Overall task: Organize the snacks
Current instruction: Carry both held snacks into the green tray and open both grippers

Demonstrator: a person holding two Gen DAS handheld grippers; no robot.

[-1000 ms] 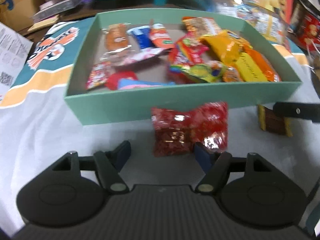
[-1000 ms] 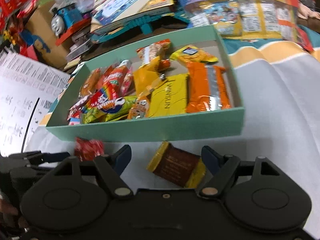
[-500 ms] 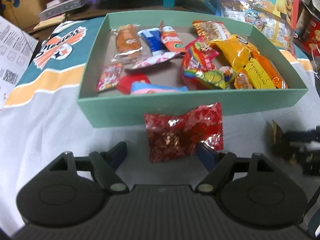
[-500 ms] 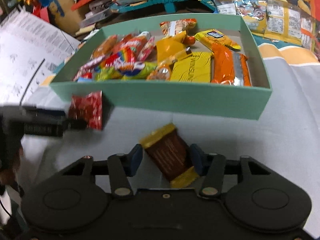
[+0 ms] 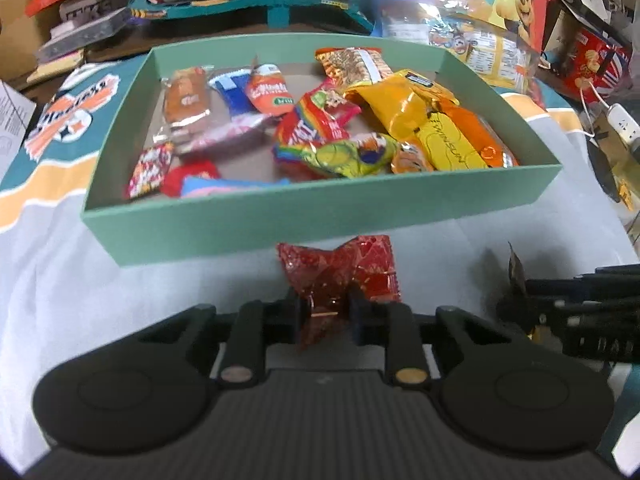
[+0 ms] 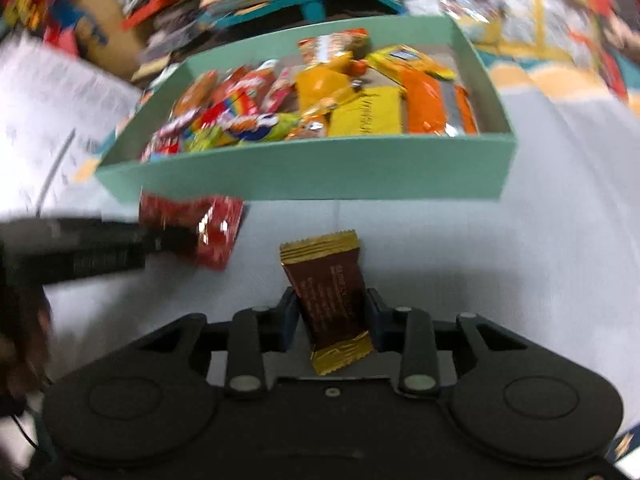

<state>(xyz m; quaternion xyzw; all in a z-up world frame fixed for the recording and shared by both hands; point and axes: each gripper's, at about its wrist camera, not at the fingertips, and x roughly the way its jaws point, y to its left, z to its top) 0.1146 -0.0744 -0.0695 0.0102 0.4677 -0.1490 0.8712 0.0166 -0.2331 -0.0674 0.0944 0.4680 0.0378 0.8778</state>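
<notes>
Glossy crinkled red wrapper [image 5: 340,276]

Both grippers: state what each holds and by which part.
Left gripper pinches the red packet at its near end. Right gripper, jaws closing, clamps the brown bar across its middle.

A pale grey cloth [image 5: 120,288] with teal and orange bands covers the table across the lower and middle frame. Along the top edge lies clutter: a teal plastic rack [image 5: 276,4] under flat books, a cardboard box [image 5: 16,12] at upper left, printed paper [image 6: 48,112] at left, and a red carton [image 5: 596,60] at upper right. Bright glare sits at top centre.
</notes>
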